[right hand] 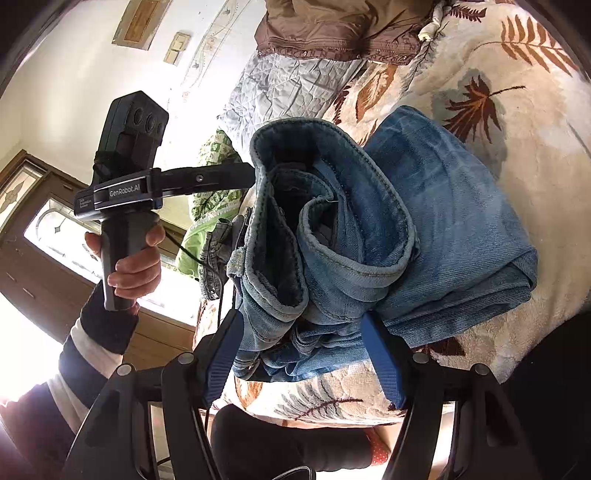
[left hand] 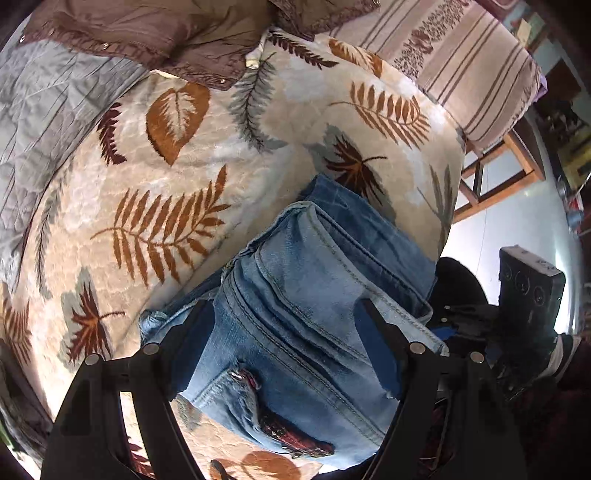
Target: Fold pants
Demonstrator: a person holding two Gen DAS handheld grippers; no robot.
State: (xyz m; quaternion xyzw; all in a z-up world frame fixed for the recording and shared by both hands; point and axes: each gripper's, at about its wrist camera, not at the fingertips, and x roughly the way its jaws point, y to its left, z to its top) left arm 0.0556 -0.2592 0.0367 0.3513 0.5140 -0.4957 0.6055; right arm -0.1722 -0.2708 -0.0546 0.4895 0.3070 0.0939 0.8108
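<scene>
Left gripper [left hand: 284, 339] hangs above the folded jeans [left hand: 317, 295] on the blanket [left hand: 155, 177], its 2 fingers spread wide and holding nothing. Right gripper [right hand: 303, 350] likewise gapes around the jeans' near edge [right hand: 314, 347], pads clear of the denim. Only the right view shows the hand [right hand: 129, 258] gripping the left tool's handle beside the jeans.

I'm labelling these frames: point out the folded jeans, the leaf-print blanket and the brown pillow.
folded jeans [right hand: 436, 206]: right wrist view, top blue layer.
leaf-print blanket [left hand: 177, 206]: left wrist view, fern leaf print.
brown pillow [left hand: 155, 33]: left wrist view, wrinkled face.
</scene>
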